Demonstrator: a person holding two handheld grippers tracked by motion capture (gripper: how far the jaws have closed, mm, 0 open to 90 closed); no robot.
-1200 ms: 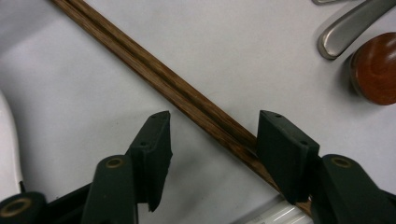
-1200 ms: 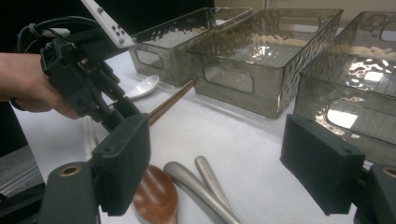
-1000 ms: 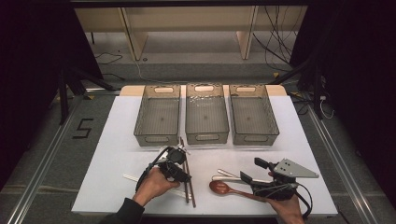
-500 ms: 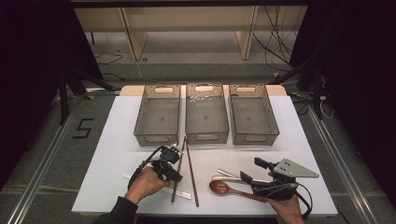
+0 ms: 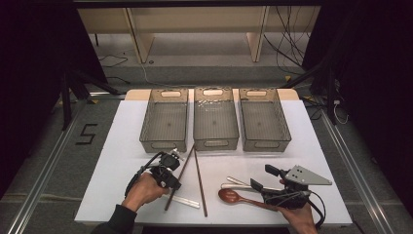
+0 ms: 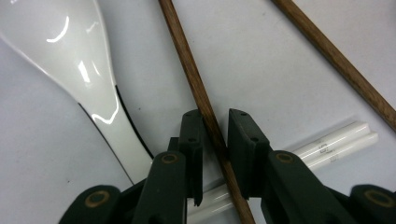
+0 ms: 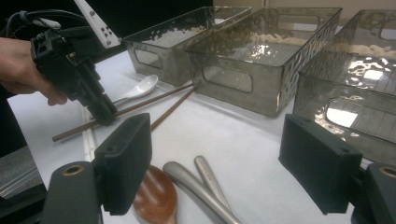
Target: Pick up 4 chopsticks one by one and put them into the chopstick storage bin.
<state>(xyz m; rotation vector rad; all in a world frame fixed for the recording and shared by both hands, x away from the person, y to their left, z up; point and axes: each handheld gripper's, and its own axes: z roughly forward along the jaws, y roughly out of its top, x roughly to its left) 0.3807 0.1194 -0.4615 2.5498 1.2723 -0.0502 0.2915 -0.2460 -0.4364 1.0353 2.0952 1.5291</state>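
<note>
The wooden chopstick point(image 6: 205, 105) lies on the white worktop point(image 5: 122, 146) across a pair of white chopsticks point(image 6: 334, 140), the left tool point(image 6: 215, 122) having just been closing around it, apparently gripping. The right tool point(image 7: 215, 154) hovers wide open above a wooden spoon point(image 7: 156, 196).

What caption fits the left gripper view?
Left gripper closing around a brown chopstick beside a white spoon.
</note>
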